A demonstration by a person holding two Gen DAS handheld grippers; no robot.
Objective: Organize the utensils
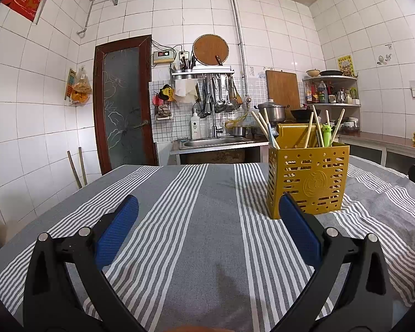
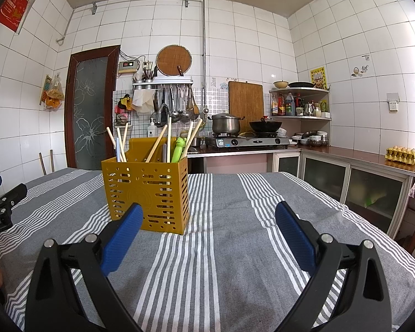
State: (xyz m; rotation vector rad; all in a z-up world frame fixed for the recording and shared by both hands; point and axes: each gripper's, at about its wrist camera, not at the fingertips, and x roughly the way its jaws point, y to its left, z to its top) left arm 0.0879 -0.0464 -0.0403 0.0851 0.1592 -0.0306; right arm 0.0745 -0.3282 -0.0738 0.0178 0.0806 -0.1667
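Observation:
A yellow perforated utensil holder stands upright on the striped tablecloth, right of centre in the left wrist view and left of centre in the right wrist view. Several wooden chopsticks and a green frog-topped utensil stick out of it; they also show in the right wrist view as chopsticks and the green utensil. My left gripper is open and empty, its right finger close to the holder's front. My right gripper is open and empty, its left finger before the holder.
The table wears a grey and white striped cloth. Behind it are a sink, a gas stove with a pot and wok, a counter with an egg tray and a brown door. The left gripper's body shows at the left edge.

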